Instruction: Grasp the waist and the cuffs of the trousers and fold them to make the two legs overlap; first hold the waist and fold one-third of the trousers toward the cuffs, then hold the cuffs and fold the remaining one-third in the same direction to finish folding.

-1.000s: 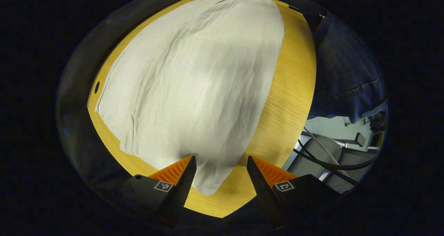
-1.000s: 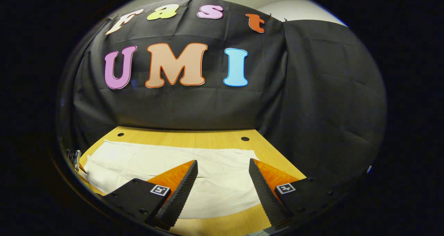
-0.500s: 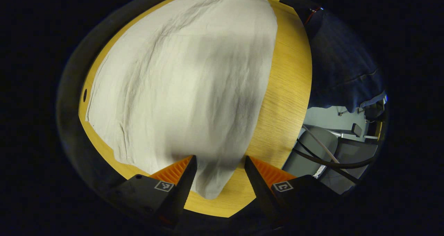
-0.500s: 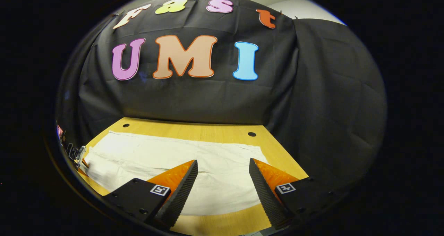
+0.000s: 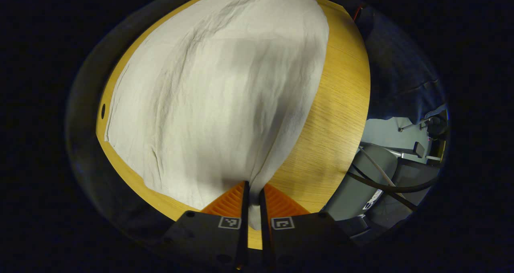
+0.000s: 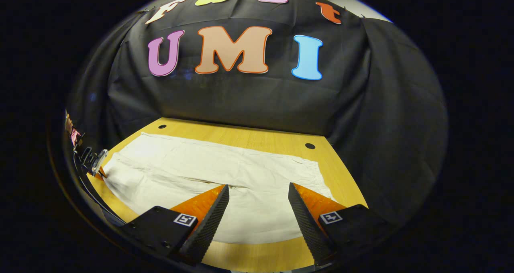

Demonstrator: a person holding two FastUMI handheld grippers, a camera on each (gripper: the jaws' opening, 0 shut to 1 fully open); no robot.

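Observation:
Pale cream trousers (image 5: pixel 217 96) lie flat along the wooden table (image 5: pixel 341 104). In the left gripper view my left gripper (image 5: pixel 253 188) is shut on the near corner of the cloth, which bunches into a ridge running up from the fingers. In the right gripper view the trousers (image 6: pixel 192 170) stretch from left to right, and my right gripper (image 6: pixel 258 190) hovers open over their near right part with nothing between its fingers. I cannot tell which end is the waist.
A person's dark blue garment (image 5: pixel 401 76) is beside the table's right edge, with grey equipment and black cables (image 5: pixel 381 180) below it. The black cloth wall (image 6: pixel 249 100) closes off the table's far side. Two round holes (image 6: pixel 310 145) mark the tabletop (image 6: pixel 249 136) near the wall.
My left gripper went from open around the trousers' corner to shut on it, pulling the cloth into a ridge. My right gripper's view tilted downward and shows more of the table; its fingers stayed open.

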